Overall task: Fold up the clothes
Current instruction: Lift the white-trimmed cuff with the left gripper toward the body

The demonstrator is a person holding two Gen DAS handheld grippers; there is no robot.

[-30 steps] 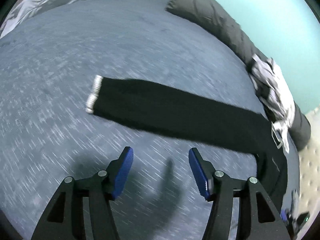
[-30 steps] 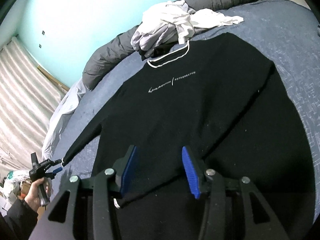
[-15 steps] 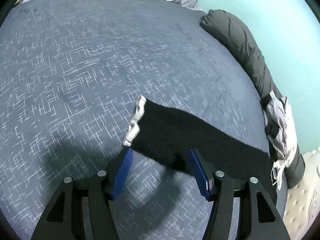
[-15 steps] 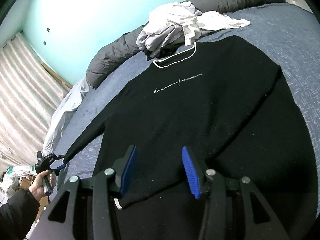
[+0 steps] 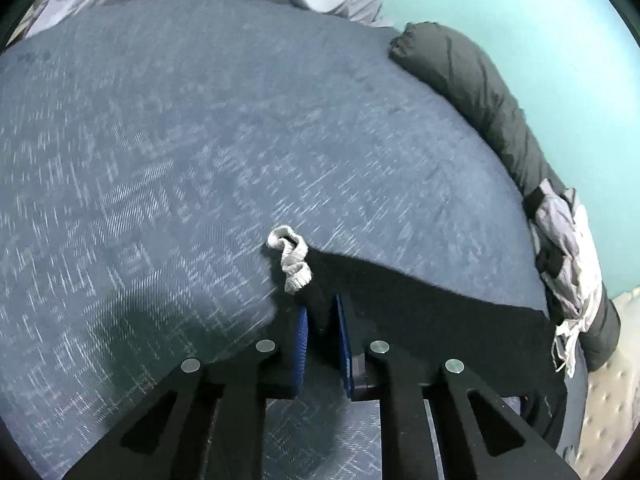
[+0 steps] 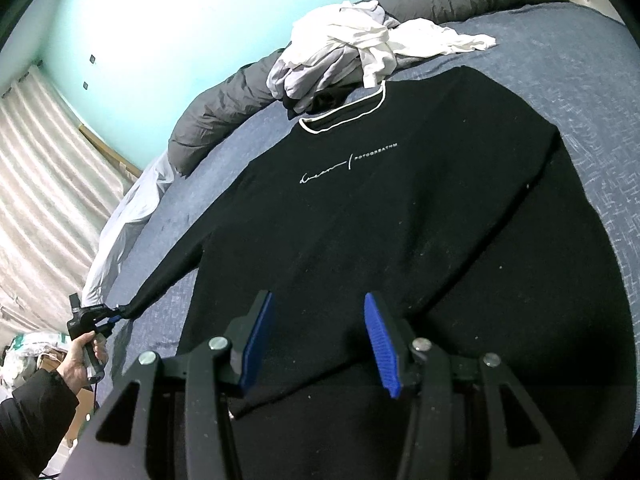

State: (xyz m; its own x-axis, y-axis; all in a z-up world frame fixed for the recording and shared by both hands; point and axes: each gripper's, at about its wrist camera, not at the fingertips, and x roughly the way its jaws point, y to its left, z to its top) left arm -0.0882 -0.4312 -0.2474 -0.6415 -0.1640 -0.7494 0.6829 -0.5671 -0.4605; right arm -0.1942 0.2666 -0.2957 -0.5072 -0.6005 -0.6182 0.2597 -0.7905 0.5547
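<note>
A black sweater [image 6: 380, 220] with a white-edged collar and white chest lettering lies flat, front up, on the blue bed cover [image 5: 160, 160]. Its left sleeve [image 5: 420, 312] stretches out sideways. My left gripper [image 5: 320, 312] is closing on the sleeve end just behind the white cuff [image 5: 292, 256], which is bunched up, with black cloth pinched between the blue pads. The right wrist view shows that gripper [image 6: 108, 316] at the sleeve tip, held by a hand [image 6: 82, 356]. My right gripper [image 6: 318, 340] hovers open over the sweater's lower body, with nothing between its fingers.
A heap of white and grey clothes [image 6: 340, 52] lies just beyond the collar, against a rolled dark grey duvet [image 5: 480, 92] along the turquoise wall. A pale sheet [image 6: 120, 232] hangs at the bed's left edge, with curtains [image 6: 40, 180] behind.
My left gripper has moved up to the sleeve end and closed on it, crumpling the cuff. The right gripper has stayed still and open.
</note>
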